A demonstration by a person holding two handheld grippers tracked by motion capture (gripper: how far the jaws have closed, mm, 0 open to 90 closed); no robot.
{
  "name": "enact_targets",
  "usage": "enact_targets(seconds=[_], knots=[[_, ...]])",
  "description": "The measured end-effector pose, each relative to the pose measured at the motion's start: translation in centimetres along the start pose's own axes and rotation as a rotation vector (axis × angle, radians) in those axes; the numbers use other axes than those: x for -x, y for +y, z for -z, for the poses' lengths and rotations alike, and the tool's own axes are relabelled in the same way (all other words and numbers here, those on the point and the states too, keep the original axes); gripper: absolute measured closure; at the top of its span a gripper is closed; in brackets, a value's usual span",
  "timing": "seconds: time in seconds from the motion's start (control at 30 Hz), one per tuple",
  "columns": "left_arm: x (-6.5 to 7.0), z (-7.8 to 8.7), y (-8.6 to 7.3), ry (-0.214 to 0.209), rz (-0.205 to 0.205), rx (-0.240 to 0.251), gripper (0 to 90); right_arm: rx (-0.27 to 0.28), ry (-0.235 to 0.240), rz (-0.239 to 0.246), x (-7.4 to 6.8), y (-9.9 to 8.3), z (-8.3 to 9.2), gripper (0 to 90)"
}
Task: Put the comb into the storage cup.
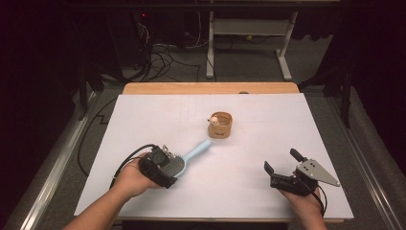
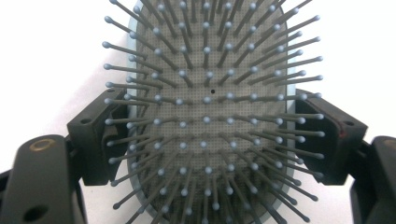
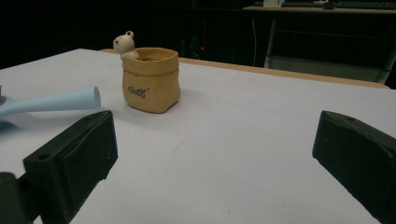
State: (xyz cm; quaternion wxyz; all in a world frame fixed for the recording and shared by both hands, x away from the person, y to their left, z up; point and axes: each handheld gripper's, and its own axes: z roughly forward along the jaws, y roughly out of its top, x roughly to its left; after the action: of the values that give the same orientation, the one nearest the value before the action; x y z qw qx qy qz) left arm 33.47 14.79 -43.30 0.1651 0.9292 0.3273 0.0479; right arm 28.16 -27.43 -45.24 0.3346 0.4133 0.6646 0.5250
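A light blue hairbrush (image 1: pixel 191 154) with grey bristles lies at the near left of the table, its handle (image 3: pixel 51 102) pointing toward a tan pouch-shaped pot (image 1: pixel 220 127). My left gripper (image 1: pixel 168 168) is shut on the brush head (image 2: pixel 205 70), one black jaw pressed against each long side, bristles facing the camera. A small cream bear figure (image 3: pixel 124 44) peeks over the rim of the pot (image 3: pixel 152 81). At the near right my right gripper (image 1: pixel 281 160) rests open, and in its own view the right gripper (image 3: pixel 215 140) has nothing between the jaws.
A white sheet (image 1: pixel 239 191) covers the table, with a wooden edge (image 1: pixel 210 88) at the far side. Beyond it are cables (image 1: pixel 163 60) on the floor and white desk legs (image 1: pixel 285 52). Dark surroundings flank both sides.
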Motion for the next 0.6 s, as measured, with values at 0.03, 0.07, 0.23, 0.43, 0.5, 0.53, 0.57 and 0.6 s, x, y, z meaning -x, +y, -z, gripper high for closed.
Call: enact_targets(seconds=[0.03, 0.07, 0.23, 0.43, 0.5, 0.53, 0.57, 0.6], knots=[[0.0, 0.1, 0.1, -0.003, -0.006, 0.000, 20.6, 0.001, 0.001, 0.001, 0.0, 0.0, 0.0, 0.7], [0.2, 0.2, 0.1, 0.000, -0.007, 0.003, 20.6, -0.002, 0.004, 0.003, 0.0, 0.0, -0.1, 0.7], [0.7, 0.8, 0.4, -0.001, -0.029, 0.012, 20.6, -0.018, 0.003, 0.027, 0.0, 0.2, -0.5, 0.7], [0.9, 0.9, 0.8, -0.005, -0.028, 0.017, 20.6, -0.036, -0.021, 0.067, 0.1, 0.6, -1.7, 0.5], [0.9, 0.9, 0.9, -0.007, -0.032, 0.011, 20.6, -0.049, -0.026, 0.079, 0.0, 0.7, -2.2, 0.5], [0.9, 1.0, 0.9, -0.009, -0.032, 0.012, 20.6, -0.057, -0.032, 0.088, 0.0, 0.7, -2.6, 0.5], [0.9, 1.1, 1.0, -0.012, -0.032, 0.014, 20.6, -0.057, -0.035, 0.093, -0.1, 0.8, -2.7, 0.5], [0.9, 1.1, 1.0, -0.013, -0.035, 0.014, 20.6, -0.056, -0.040, 0.103, -0.3, 1.0, -3.0, 0.5]])
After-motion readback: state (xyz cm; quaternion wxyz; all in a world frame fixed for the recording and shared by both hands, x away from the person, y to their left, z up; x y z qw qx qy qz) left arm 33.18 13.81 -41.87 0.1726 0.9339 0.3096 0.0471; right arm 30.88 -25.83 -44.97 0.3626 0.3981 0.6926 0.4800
